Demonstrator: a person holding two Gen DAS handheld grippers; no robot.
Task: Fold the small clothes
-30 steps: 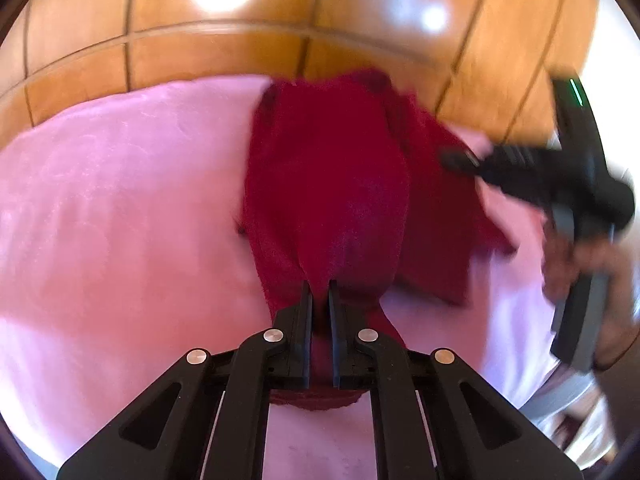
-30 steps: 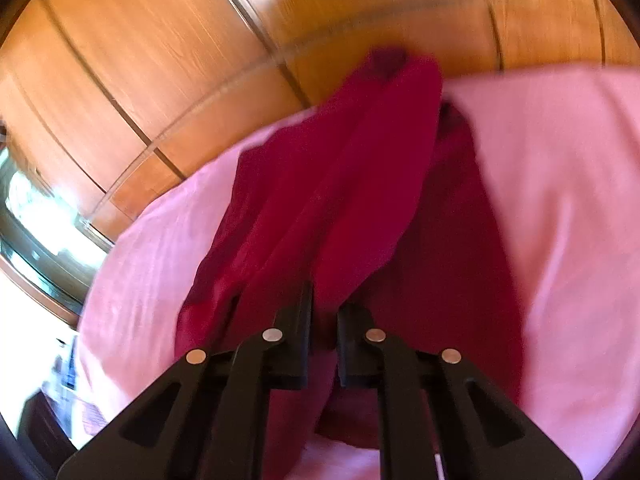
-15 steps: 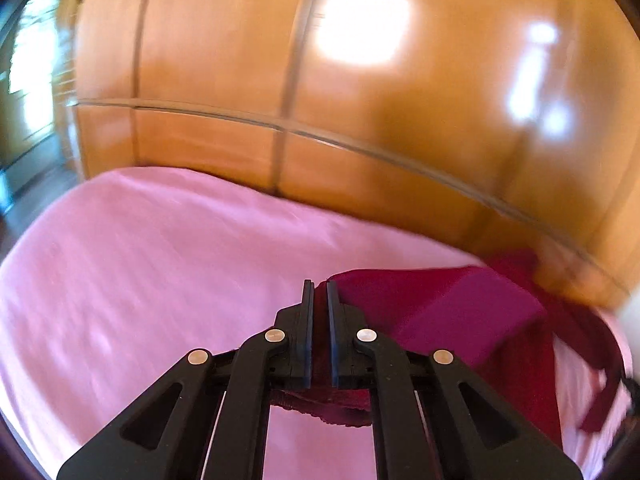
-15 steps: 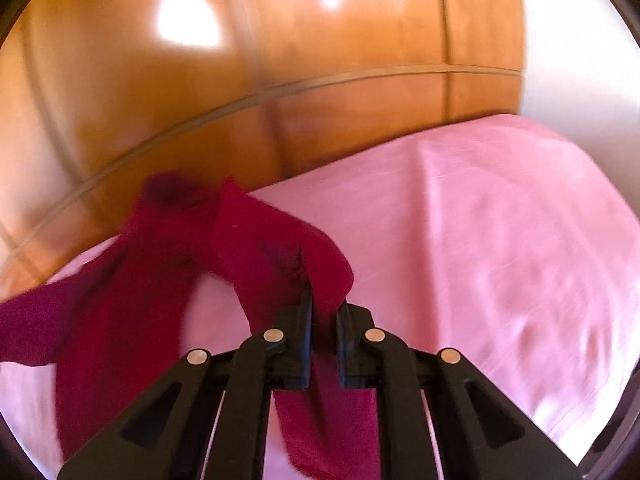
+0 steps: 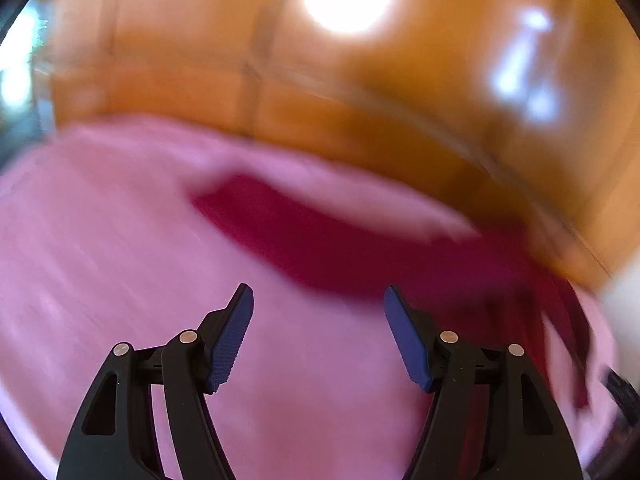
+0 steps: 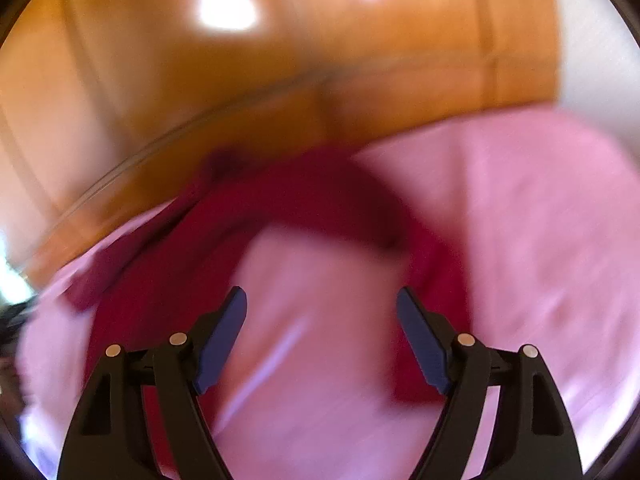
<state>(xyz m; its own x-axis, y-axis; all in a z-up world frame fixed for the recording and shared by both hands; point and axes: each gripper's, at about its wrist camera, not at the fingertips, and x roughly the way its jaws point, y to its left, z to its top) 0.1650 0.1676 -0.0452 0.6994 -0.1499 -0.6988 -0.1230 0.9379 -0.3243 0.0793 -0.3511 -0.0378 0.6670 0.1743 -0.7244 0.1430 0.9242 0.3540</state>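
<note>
Left gripper (image 5: 319, 305): seen at the lower centre of the left wrist view; black arms with blue ribbed pads (image 5: 230, 344).
Left jaws: spread wide and opening; only pink sheet is seen between the pads, and no cloth is gripped.
Right gripper (image 6: 321, 305): seen at the lower centre of the right wrist view, of the same build, with blue pads (image 6: 422, 344).
Right jaws: spread wide and opening; pink sheet is seen between the pads, and nothing is held.
Dark red garment (image 5: 340, 248): laid on the pink sheet. In the left wrist view it is seen as a band from the centre of the frame to the right edge, beyond the pad tips. In the right wrist view (image 6: 288, 196) it is seen as an arch across the centre, with one limb running down the left side of the frame and a shorter limb behind the right pad.
Pink sheet (image 5: 100, 240): the lower half of both views is covered by it.
Wooden panelling (image 5: 400, 100): the upper half of both views is filled; bright reflections are seen on it.
Image quality: both views are blurred; cloth folds and edges cannot be resolved.
</note>
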